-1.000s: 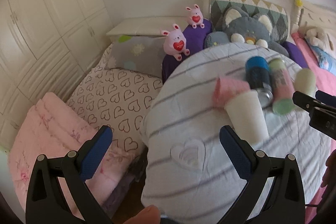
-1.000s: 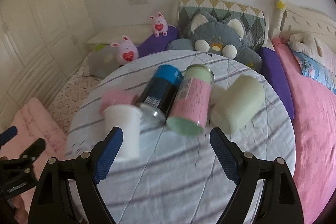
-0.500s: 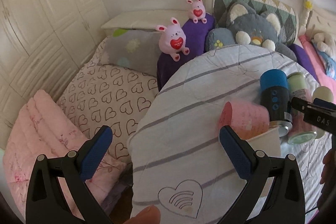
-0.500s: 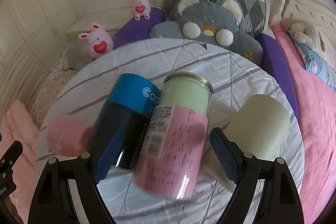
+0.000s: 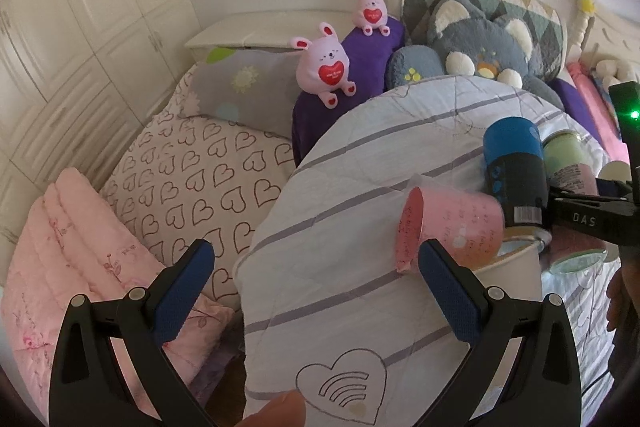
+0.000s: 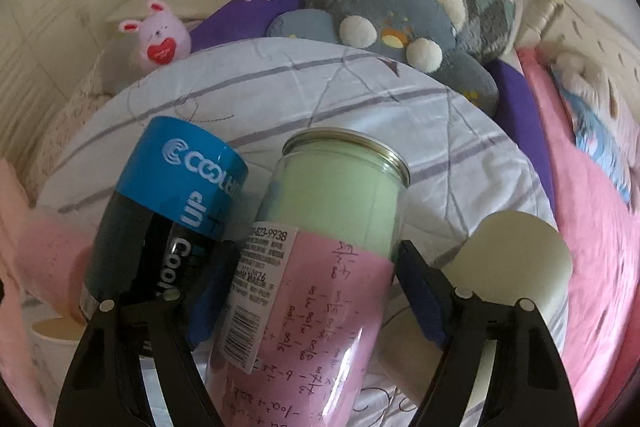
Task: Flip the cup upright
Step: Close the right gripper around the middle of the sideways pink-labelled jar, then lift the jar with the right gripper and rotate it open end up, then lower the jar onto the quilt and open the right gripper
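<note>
So the green-and-pink cup (image 6: 320,267) is lying on its side on the striped quilt (image 5: 360,155), metal-rimmed end pointing toward the grey cat plush (image 6: 404,11) at the headboard. Using that cup as the landmark for everything else:

- right tongs (image 6: 316,291) straddle the cup's pink-labelled half, one blue pad on each side. Jaws are wide apart; the right pad looks v close to the cup wall or just touching, the left pad is partly hidden behind the cup, so can't say for sure there's contact. Not clamped on it afaict.
- blue-and-black can (image 6: 168,215) lies right against the cup's left side, roughly parallel, blue end toward the headboard too.
- pale cream cup (image 6: 516,267) is on its side just right of the cup, flat round end facing the camera.
- pink cup (image 5: 452,227) is further left, past the can, tipped over w/ its open mouth facing left. A white paper cup (image 5: 512,271) sits just under/in front of it, touching it.
- left tongs (image 5: 316,279) are well left of the cup, released, jaws spread wide w/ nothing between them; the right pad sits in front of the pink cup's mouth.
- two pink bunny plushies (image 5: 326,65) are on the purple pillow (image 5: 372,43), far side of the quilt from the cup.
</note>
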Demonstrator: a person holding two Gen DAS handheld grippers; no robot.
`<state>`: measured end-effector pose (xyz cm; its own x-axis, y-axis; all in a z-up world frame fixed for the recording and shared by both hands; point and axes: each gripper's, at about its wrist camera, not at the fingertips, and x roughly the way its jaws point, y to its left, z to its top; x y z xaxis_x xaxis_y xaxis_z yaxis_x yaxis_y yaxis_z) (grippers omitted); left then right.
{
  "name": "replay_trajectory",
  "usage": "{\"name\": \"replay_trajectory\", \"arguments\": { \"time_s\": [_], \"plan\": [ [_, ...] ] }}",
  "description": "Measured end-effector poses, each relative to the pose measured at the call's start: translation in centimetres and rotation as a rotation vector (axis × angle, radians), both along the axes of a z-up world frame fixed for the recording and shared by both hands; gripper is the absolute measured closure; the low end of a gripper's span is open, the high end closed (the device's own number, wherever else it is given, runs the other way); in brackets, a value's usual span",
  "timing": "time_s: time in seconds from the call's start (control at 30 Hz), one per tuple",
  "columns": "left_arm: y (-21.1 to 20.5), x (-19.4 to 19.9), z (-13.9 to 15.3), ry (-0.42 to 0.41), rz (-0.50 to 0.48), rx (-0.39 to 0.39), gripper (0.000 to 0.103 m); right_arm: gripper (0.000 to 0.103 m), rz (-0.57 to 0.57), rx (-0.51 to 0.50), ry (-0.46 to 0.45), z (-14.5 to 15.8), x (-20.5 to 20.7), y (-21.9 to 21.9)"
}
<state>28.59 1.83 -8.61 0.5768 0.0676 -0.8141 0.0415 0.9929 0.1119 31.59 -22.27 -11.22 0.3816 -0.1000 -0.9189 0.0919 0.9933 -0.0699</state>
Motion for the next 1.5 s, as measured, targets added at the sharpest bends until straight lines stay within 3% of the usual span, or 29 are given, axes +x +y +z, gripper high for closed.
{"name": "replay_trajectory", "arguments": {
  "time_s": [0.2,0.63,0.8,1.03,1.13,1.23,1.4,1.5],
  "plan": [
    [1.0,-1.1,0.7,-0.018,0.015,0.000,0.000,0.025,0.015,0.055,-0.064,1.1,-1.2,0.1],
    [2.0,-6.9,4.4,-0.086,0.017,0.004,0.000,0.028,0.040,0.110,-0.244,7.8,-7.1,0.1],
    [1.7,-10.3,6.1,-0.117,0.007,0.006,0.000,0.028,0.056,0.120,-0.295,10.3,-11.3,0.0],
    [1.0,-15.6,7.0,-0.138,-0.029,0.003,0.000,0.028,0.112,0.174,-0.322,13.1,-20.4,1.0],
    [0.8,-17.6,6.8,-0.133,-0.044,0.005,0.000,0.028,0.128,0.197,-0.291,12.4,-23.3,1.5],
    [0.6,-19.3,6.2,-0.116,-0.051,0.010,0.000,0.028,0.145,0.254,-0.226,9.9,-24.8,2.0],
    [0.6,-20.9,5.2,-0.085,-0.041,0.026,0.000,0.028,0.140,0.345,-0.119,4.8,-22.6,1.7],
    [0.9,-21.3,4.9,-0.076,-0.021,0.034,0.000,0.028,0.145,0.381,-0.098,3.1,-20.7,1.7]
  ]
}}
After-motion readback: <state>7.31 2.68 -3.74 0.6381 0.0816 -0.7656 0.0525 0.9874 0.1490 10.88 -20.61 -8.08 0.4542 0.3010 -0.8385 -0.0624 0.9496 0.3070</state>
